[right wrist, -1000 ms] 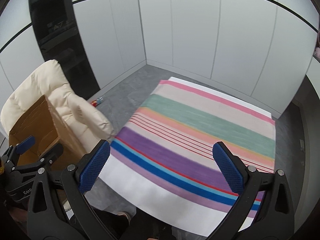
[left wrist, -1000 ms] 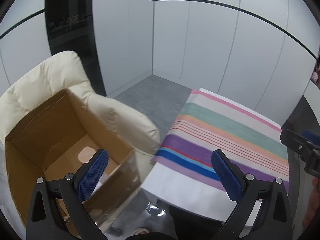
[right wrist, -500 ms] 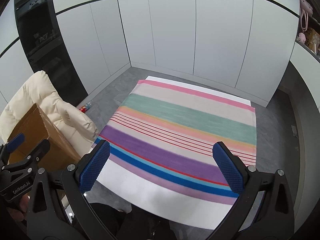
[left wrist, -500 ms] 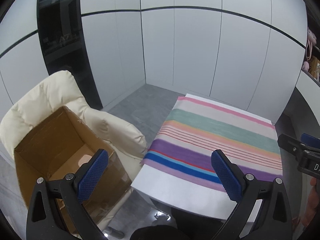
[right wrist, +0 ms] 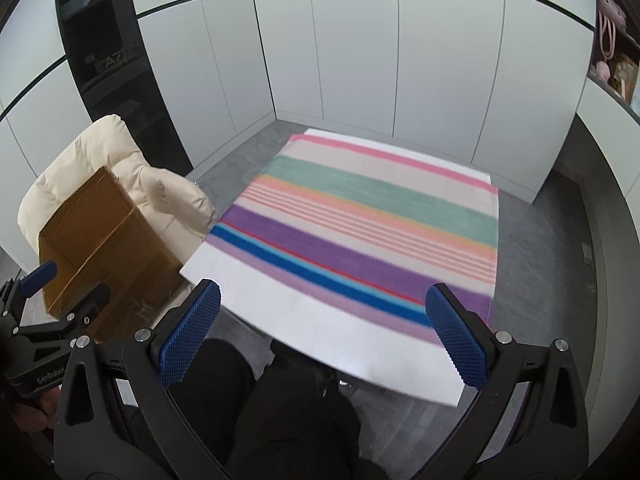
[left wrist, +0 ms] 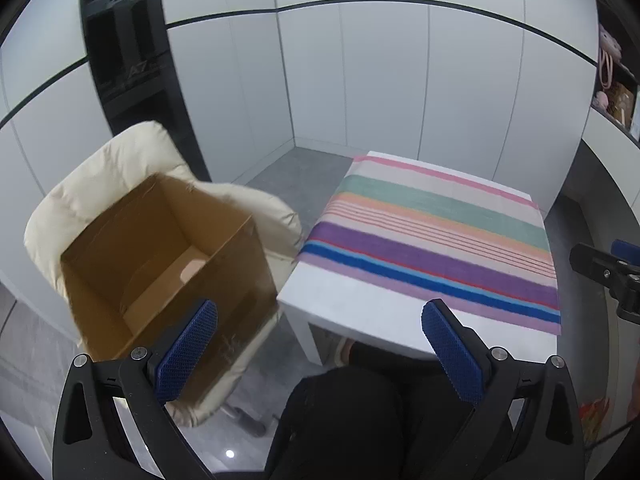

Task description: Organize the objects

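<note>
An open brown cardboard box (left wrist: 160, 256) sits on a cream padded chair (left wrist: 108, 172); it also shows in the right wrist view (right wrist: 104, 248). A white table (left wrist: 360, 316) carries a striped cloth (left wrist: 432, 232), which also shows in the right wrist view (right wrist: 368, 224). My left gripper (left wrist: 320, 348) is open and empty, held in the air in front of the box and the table's near edge. My right gripper (right wrist: 324, 328) is open and empty above the table's near edge.
White cabinet walls (left wrist: 360, 80) enclose the room, with a black shelf column (left wrist: 128, 60) behind the chair. Shelves with pink items (right wrist: 612, 56) stand at the far right. The person's dark-clad legs (right wrist: 280, 408) are below the grippers. Grey floor (left wrist: 288, 176) lies between chair and table.
Both grippers have drawn back and up from the box and table, so the box, chair and table look smaller and farther. Both stay open and empty.
</note>
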`<state>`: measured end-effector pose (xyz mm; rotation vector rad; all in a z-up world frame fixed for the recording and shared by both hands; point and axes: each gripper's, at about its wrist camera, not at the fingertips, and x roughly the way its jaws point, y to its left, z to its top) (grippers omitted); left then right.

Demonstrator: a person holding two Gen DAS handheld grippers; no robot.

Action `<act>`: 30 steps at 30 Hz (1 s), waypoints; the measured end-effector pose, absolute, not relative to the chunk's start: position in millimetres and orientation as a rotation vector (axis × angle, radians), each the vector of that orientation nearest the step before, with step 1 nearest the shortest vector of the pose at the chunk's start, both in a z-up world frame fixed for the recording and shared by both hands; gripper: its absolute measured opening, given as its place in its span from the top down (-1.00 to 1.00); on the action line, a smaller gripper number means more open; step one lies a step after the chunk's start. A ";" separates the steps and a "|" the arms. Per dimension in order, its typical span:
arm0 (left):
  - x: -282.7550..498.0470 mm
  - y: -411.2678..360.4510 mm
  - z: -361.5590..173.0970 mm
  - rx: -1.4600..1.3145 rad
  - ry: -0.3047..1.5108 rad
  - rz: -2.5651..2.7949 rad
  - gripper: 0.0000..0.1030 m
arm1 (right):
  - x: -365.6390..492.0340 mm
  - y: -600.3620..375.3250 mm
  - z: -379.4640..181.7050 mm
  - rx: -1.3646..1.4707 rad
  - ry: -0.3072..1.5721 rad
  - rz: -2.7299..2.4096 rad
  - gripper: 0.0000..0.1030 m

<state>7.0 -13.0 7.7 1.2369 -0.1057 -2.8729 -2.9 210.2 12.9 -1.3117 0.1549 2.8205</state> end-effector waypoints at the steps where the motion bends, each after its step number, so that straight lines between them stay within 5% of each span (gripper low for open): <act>1: 10.4 -13.7 7.4 1.244 -0.085 -2.872 -1.00 | 0.2 210.6 11.8 -1.317 0.153 2.810 -1.00; 30: 13.3 -12.6 -6.8 1.300 0.012 -2.822 -0.99 | 1.9 213.4 0.1 -1.350 0.092 2.800 -1.00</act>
